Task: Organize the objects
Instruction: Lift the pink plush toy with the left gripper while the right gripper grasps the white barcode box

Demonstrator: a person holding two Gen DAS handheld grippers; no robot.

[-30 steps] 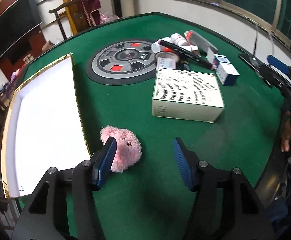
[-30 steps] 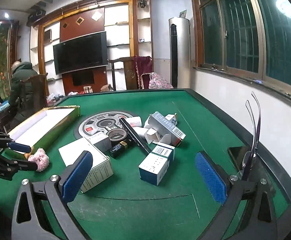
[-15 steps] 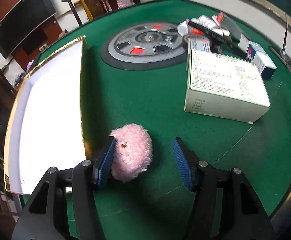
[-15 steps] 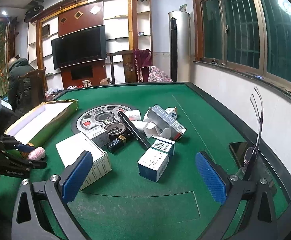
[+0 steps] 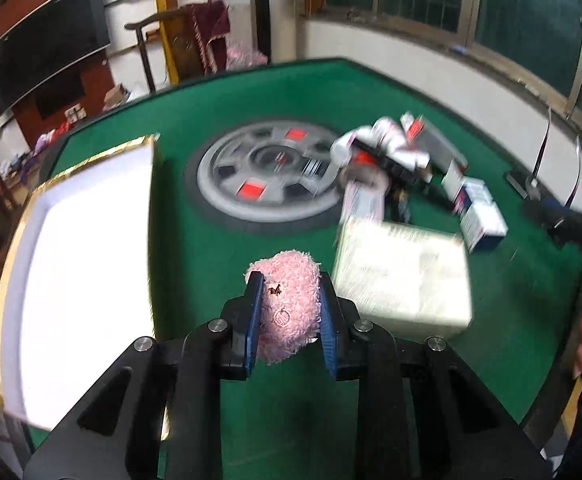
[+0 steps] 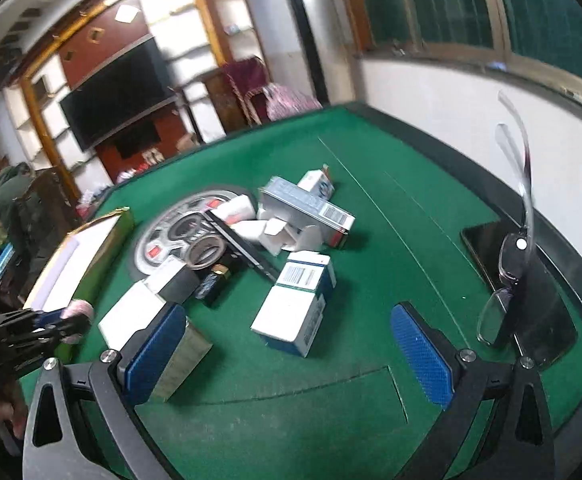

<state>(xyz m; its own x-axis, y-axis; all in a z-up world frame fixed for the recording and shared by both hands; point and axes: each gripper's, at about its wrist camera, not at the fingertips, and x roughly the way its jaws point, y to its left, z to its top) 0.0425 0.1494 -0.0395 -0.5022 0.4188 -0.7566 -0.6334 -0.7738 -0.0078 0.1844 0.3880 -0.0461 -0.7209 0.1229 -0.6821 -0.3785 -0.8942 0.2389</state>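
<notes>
While the grip is fresh: the left gripper (image 5: 289, 312) pinches the pink plush toy (image 5: 289, 304) between both blue pads, squeezing its sides in.
Toy's place: in the near middle of the green table (image 5: 211, 240), between the gold-edged tray (image 5: 79, 260) at 9 o'clock and the big white box (image 5: 403, 280) at 2 o'clock (whether it is clear of the felt I cannot tell).
Doing the step well: I judge the tray is the goal; lift clear of its raised rim, carry the toy toward 9 o'clock, let go low over the white floor so the soft toy does not roll.
Risk: plush compresses, so it may slip if swung fast.
Right gripper (image 6: 287, 356): spread wide, nothing between the pads, a blue-and-white carton (image 6: 295, 304) ahead at 12 o'clock.
Writing: barcodes on the cartons; print on the big box too blurred to read, no brand legible.
</notes>
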